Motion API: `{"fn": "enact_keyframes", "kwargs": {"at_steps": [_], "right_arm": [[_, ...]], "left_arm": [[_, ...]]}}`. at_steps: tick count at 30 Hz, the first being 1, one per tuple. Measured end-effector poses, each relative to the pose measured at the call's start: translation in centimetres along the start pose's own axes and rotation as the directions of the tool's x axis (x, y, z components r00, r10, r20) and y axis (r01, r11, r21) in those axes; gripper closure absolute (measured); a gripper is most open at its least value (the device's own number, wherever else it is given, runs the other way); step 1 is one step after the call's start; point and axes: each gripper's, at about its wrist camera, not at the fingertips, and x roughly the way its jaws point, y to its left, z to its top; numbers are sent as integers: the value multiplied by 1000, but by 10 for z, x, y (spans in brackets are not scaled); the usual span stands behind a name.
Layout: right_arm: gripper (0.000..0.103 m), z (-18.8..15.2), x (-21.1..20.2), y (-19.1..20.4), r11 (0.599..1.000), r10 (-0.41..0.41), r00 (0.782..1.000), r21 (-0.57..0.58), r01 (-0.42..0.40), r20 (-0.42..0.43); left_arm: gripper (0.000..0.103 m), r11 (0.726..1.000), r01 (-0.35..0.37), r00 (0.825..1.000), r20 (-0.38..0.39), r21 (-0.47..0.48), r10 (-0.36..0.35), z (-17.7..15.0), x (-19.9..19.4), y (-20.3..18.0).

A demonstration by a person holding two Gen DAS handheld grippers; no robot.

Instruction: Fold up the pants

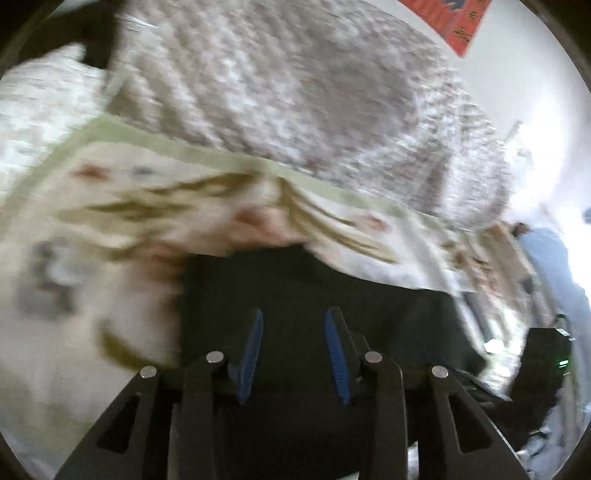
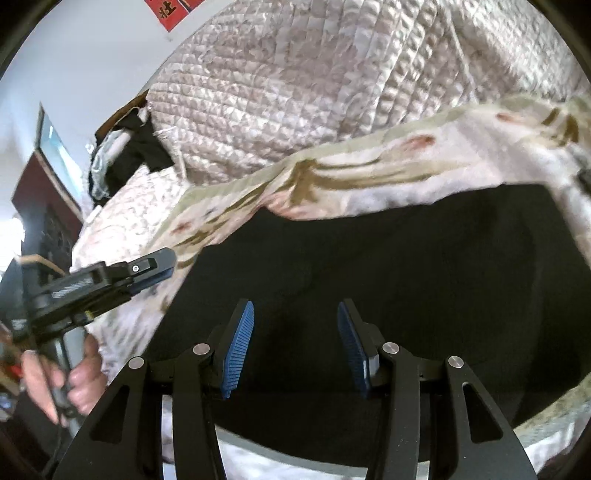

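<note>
Black pants point(image 2: 388, 258) lie flat on a floral bedsheet point(image 2: 369, 173); they also show in the blurred left wrist view point(image 1: 314, 284). My right gripper point(image 2: 295, 314) is open just above the pants, its blue pads point(image 2: 240, 343) apart with nothing between them. My left gripper point(image 1: 293, 321) is open over the pants' near part. From the right wrist view the left gripper point(image 2: 159, 266) shows at the left, held in a hand, over the sheet beside the pants' left edge.
A quilted pinkish blanket point(image 2: 295, 81) is piled behind the sheet. Dark clothes point(image 2: 129, 155) lie at the bed's far left corner. A red paper point(image 2: 170, 13) hangs on the white wall. A dark cabinet point(image 2: 48, 206) stands at the left.
</note>
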Motion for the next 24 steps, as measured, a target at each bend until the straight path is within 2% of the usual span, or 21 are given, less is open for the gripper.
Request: {"fn": "enact_keyframes", "kwargs": {"at_steps": [3, 4, 8, 15, 17, 18, 20, 22, 24], "right_arm": [[55, -3, 9, -1, 999, 47, 998, 30, -46, -45], [55, -6, 19, -2, 995, 86, 992, 64, -80, -95], [55, -6, 25, 2, 997, 64, 993, 59, -58, -98], [57, 9, 48, 3, 995, 70, 988, 86, -58, -137], [95, 12, 53, 5, 995, 62, 987, 80, -51, -148], [100, 10, 58, 1, 994, 59, 984, 97, -43, -167], [101, 9, 56, -1, 993, 65, 986, 108, -49, -155], [101, 12, 42, -8, 988, 91, 991, 136, -77, -99], [101, 13, 41, -10, 988, 80, 992, 136, -67, -94]], "left_arm": [[65, 995, -85, 996, 0, -42, 85, -4, -3, 35], [65, 994, -93, 996, -3, -58, 93, -8, -3, 43], [65, 990, -106, 994, -19, -91, 105, -17, 2, 64], [65, 992, -99, 995, -7, -81, 99, -20, 6, 64], [65, 992, -99, 995, -4, -83, 99, -19, 5, 67], [65, 991, -100, 995, -4, -84, 100, -19, 5, 67], [65, 991, -104, 995, -7, -88, 104, -20, 5, 68], [65, 990, -110, 994, -6, -89, 110, -20, 5, 69], [65, 990, -110, 994, -10, -91, 110, -20, 6, 69]]}}
